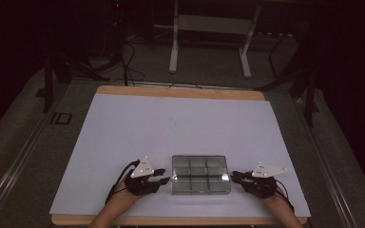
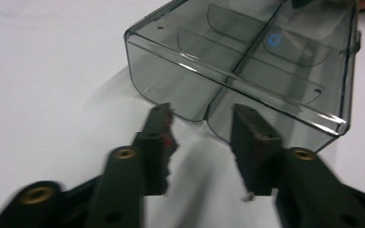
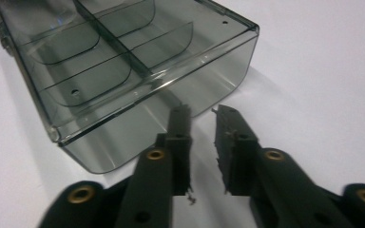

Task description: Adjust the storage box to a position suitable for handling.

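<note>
I see the clear compartment box (image 1: 200, 174) lying lid-shut near the table's (image 1: 123, 123) near edge. My left gripper (image 1: 165, 177) sits just left of it, my right gripper (image 1: 235, 176) just right; both are released, jaws narrowly parted, grasping nothing.

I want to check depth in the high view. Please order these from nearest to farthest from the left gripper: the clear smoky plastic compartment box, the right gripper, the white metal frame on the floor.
1. Clear smoky plastic compartment box: just beside the left gripper.
2. Right gripper: at the box's other end.
3. White metal frame: on the floor beyond the table's far edge.
</note>
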